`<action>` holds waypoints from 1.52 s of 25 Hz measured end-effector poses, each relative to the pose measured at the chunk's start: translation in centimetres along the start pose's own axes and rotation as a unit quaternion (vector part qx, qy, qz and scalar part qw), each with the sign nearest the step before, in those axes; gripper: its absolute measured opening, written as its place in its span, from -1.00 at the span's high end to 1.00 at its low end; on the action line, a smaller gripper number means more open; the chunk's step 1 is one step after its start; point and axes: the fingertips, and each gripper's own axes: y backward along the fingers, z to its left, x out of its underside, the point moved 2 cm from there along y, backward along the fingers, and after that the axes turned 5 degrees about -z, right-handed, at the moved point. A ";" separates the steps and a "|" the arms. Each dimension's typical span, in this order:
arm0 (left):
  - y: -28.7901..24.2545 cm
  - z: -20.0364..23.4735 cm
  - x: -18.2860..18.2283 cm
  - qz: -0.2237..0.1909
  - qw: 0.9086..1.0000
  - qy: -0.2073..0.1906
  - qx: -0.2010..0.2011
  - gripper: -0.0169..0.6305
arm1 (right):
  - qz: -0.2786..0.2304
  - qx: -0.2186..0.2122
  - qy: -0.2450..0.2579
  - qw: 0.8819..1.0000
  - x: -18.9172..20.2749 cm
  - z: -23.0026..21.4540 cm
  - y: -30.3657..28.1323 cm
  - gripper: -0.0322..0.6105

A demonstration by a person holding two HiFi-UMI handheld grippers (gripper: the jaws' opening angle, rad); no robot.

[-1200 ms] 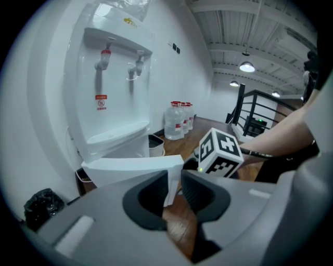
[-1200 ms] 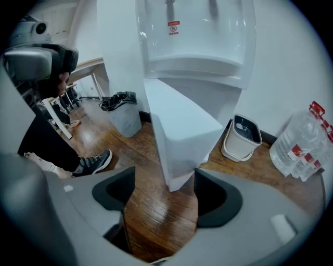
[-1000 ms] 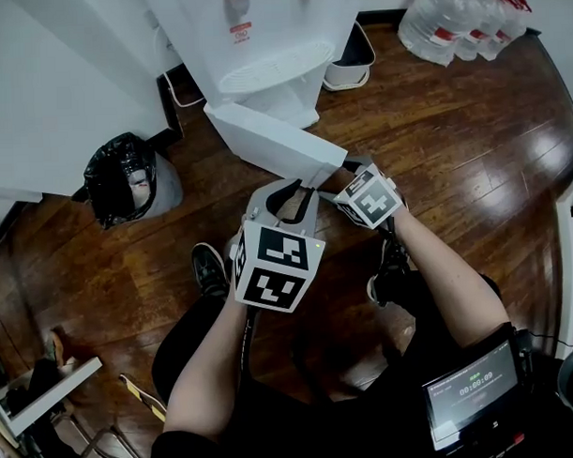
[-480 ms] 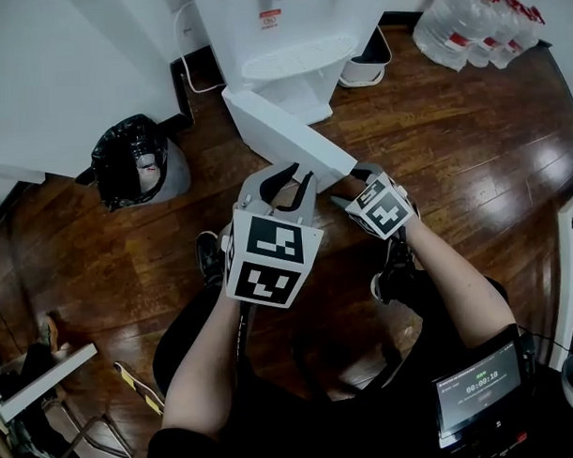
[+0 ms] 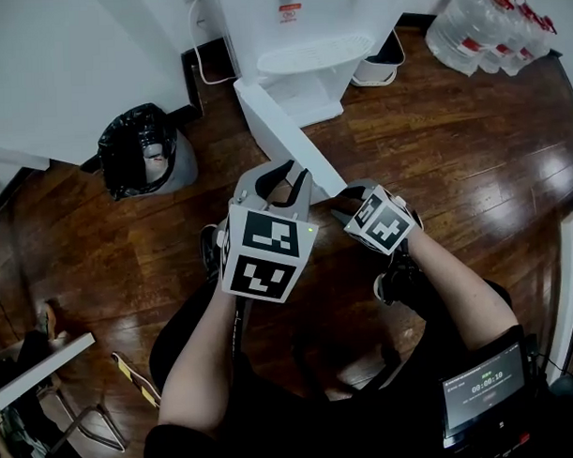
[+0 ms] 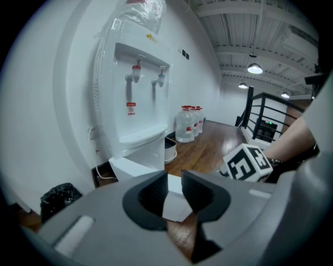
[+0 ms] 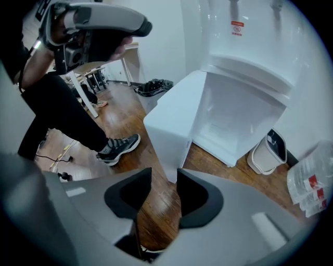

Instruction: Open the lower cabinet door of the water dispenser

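The white water dispenser point(image 5: 308, 25) stands against the wall, and its lower cabinet door point(image 5: 283, 130) is swung out towards me. The empty white cabinet point(image 7: 234, 119) shows behind the door point(image 7: 171, 119). My left gripper point(image 5: 283, 176) hovers just left of the door's free edge with its jaws a narrow gap apart. The door's corner point(image 6: 177, 208) shows beyond that gap, not pinched. My right gripper point(image 5: 347, 204) is at the door's outer corner, pointing steeply down. Its jaws point(image 7: 164, 179) are closing with only floor between them, and the door's corner lies just past the tips.
A black rubbish bag point(image 5: 138, 144) sits left of the dispenser and a small white bin point(image 5: 379, 65) to its right. Several water bottles point(image 5: 486, 24) stand at the far right. My shoe point(image 7: 117, 148) is near the door, and a screen point(image 5: 480, 395) is at my waist.
The door has swung further out from the dispenser. Both grippers have come back towards me with it, and the left one now sits beside the door's edge.
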 end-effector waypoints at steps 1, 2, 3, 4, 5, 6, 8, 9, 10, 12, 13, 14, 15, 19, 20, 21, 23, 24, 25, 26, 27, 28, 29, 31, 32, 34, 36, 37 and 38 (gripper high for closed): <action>0.0 0.2 -0.1 -0.002 1.000 0.001 -0.002 0.63 | 0.000 -0.007 0.005 1.000 -0.5 0.7 -0.1 0.43; 0.0 0.3 -0.2 -0.005 1.000 0.002 -0.003 0.63 | 0.000 -0.014 0.010 1.000 -0.9 1.5 -0.2 0.45; 0.0 0.5 -0.3 -0.007 1.000 0.002 -0.004 0.63 | -0.001 -0.022 0.017 1.000 -1.2 2.1 -0.5 0.46; 0.1 0.6 -0.3 -0.008 1.000 0.003 -0.005 0.63 | -0.001 -0.029 0.023 0.999 -1.3 2.7 -0.9 0.47; 0.2 0.8 -0.3 -0.009 1.000 0.004 -0.006 0.63 | -0.002 -0.036 0.028 0.999 -1.6 3.3 -1.2 0.48; 0.3 1.0 -0.2 -0.010 1.000 0.004 -0.007 0.63 | -0.002 -0.043 0.032 0.999 -1.8 3.8 -1.5 0.49; 0.7 1.5 -0.1 -0.009 1.000 0.006 -0.011 0.63 | -0.004 -0.056 0.039 0.998 -2.5 4.9 -1.8 0.51; 0.9 1.7 -0.1 -0.008 1.000 0.007 -0.014 0.63 | -0.005 -0.062 0.042 0.997 -2.8 5.4 -2.0 0.51; 1.1 2.0 0.0 -0.007 1.000 0.009 -0.017 0.63 | -0.007 -0.067 0.046 0.997 -3.1 5.9 -2.1 0.51; 1.5 2.6 0.1 -0.005 1.000 0.012 -0.022 0.63 | -0.010 -0.074 0.052 0.996 -3.6 6.6 -2.3 0.51; 1.7 2.9 0.2 -0.005 1.000 0.013 -0.024 0.63 | -0.012 -0.077 0.053 0.996 -3.9 6.9 -2.5 0.51; 1.9 3.2 0.3 -0.005 1.000 0.014 -0.026 0.63 | -0.013 -0.079 0.053 0.995 -4.1 7.1 -2.6 0.51; 2.2 3.5 0.5 -0.004 0.999 0.015 -0.028 0.63 | -0.014 -0.081 0.053 0.995 -4.3 7.4 -2.8 0.51; 3.4 4.8 1.3 -0.003 0.999 0.019 -0.037 0.63 | -0.016 -0.086 0.053 0.995 -5.1 8.5 -3.5 0.51; 3.7 5.2 1.4 -0.004 0.999 0.019 -0.040 0.63 | -0.017 -0.087 0.053 0.995 -5.4 8.8 -3.7 0.51; 4.0 5.6 1.4 -0.005 0.999 0.020 -0.044 0.63 | -0.017 -0.088 0.055 0.994 -5.6 9.1 -4.0 0.51; 4.6 6.2 1.5 -0.008 0.998 0.023 -0.050 0.63 | -0.017 -0.091 0.059 0.994 -6.1 9.7 -4.4 0.51; 4.9 6.5 1.6 -0.009 0.998 0.025 -0.053 0.63 | -0.017 -0.093 0.062 0.994 -6.3 10.0 -4.6 0.51; 5.1 6.7 1.6 -0.010 0.998 0.027 -0.055 0.63 | -0.018 -0.094 0.064 0.993 -6.6 10.3 -4.9 0.51; 5.3 7.0 1.7 -0.011 0.998 0.028 -0.058 0.63 | -0.019 -0.096 0.066 0.993 -6.9 10.6 -5.1 0.51; 5.4 7.2 1.7 -0.012 0.998 0.030 -0.060 0.63 | -0.020 -0.096 0.068 0.993 -7.2 10.9 -5.4 0.51; 5.5 7.3 1.7 -0.013 0.998 0.031 -0.061 0.63 | -0.022 -0.097 0.069 0.993 -7.5 11.1 -5.6 0.51; 5.6 7.5 1.7 -0.014 0.998 0.031 -0.062 0.63 | -0.023 -0.098 0.070 0.992 -7.7 11.3 -5.8 0.51; 5.8 7.8 1.6 -0.015 0.997 0.032 -0.064 0.63 | -0.024 -0.100 0.074 0.992 -8.3 11.6 -6.2 0.51; 6.0 7.9 1.6 -0.016 0.997 0.033 -0.065 0.63 | -0.024 -0.102 0.077 0.992 -8.6 11.9 -6.5 0.51; 6.3 8.4 1.7 -0.018 0.997 0.037 -0.070 0.63 | -0.026 -0.105 0.082 0.991 -9.2 12.4 -7.0 0.51; 6.8 9.1 1.9 -0.019 0.996 0.042 -0.078 0.63 | -0.030 -0.107 0.087 0.990 -9.8 12.9 -7.5 0.51; 7.0 9.4 2.1 -0.019 0.995 0.044 -0.082 0.63 | -0.032 -0.107 0.087 0.990 -10.0 13.2 -7.7 0.51; 7.2 9.7 2.3 -0.019 0.995 0.046 -0.086 0.63 | -0.034 -0.108 0.087 0.990 -10.2 13.4 -7.9 0.51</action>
